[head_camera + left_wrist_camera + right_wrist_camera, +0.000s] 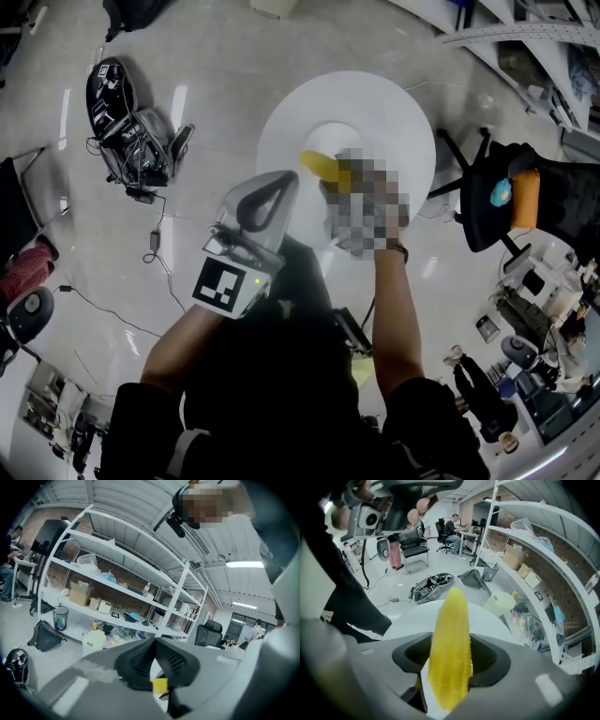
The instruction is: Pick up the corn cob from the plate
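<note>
Glossy pale floor underfoot, with a round white table (281, 122) at 12 o'clock in the head view. No separating the plate from the tabletop there: white on white, only a brighter inner disc.

Firmly clenched, the right gripper (450, 659) on the corn cob (451, 630), with a black pad against each flank, plain in the right gripper view. Cob pointing away along the jaws, with its tip toward 12 o'clock over the white tabletop and its near end cut off by the gripper body at 6 o'clock. Cannot tell whether clear of the surface or touching it.

From the head view, only a short yellow end of the cob on show, at 11 o'clock of a masked patch covering the right gripper, with a bare forearm running down toward 6 o'clock.

Just beside it at 9 o'clock, the left gripper (265, 202), with the marker cube (225, 284) at its base. Jaws pressed together with nothing between, tilted up at white shelving (117, 573) and ceiling. Small yellow tag (159, 685) below the pads, too blurred to name further.

Black office chair (483, 202) at 3 o'clock of the table. Tangle of black gear and cables (131, 127) at 10 o'clock, too small to identify.
</note>
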Demonstrator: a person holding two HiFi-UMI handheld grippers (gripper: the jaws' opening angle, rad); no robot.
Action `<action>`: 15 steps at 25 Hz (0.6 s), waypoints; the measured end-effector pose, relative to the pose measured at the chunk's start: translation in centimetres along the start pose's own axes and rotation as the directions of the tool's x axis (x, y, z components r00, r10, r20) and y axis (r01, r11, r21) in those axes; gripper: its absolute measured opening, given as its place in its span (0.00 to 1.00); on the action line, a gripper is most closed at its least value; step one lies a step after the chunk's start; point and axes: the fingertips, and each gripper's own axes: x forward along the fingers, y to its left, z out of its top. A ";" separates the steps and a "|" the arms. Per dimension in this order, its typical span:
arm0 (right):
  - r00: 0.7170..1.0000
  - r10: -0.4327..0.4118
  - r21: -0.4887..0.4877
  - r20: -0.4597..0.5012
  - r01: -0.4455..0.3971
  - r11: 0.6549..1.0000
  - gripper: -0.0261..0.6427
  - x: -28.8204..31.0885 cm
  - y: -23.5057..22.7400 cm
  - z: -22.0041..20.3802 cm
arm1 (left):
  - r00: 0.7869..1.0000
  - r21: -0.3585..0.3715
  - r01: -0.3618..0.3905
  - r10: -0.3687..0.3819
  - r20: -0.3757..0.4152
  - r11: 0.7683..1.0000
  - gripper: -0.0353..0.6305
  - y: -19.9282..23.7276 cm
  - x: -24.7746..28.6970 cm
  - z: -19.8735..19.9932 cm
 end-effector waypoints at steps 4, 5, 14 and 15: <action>1.000 -0.014 0.004 0.004 0.014 1.000 0.42 -1.4 0.4 0.6 | 1.000 0.001 -0.002 0.002 0.021 1.000 0.06 -0.5 -0.6 1.3; 1.000 -0.019 0.008 0.005 0.019 1.000 0.42 -1.8 0.5 0.7 | 1.000 0.002 0.000 0.000 0.024 1.000 0.06 -0.8 -0.7 1.6; 0.996 -0.081 0.053 0.021 0.080 0.995 0.42 -5.3 0.9 1.8 | 0.997 0.052 0.038 -0.041 0.064 0.998 0.06 -2.4 -2.6 3.9; 0.996 -0.086 0.056 0.025 0.084 0.995 0.42 -5.7 1.0 2.0 | 0.997 0.063 0.044 -0.048 0.064 0.997 0.06 -2.6 -2.9 4.0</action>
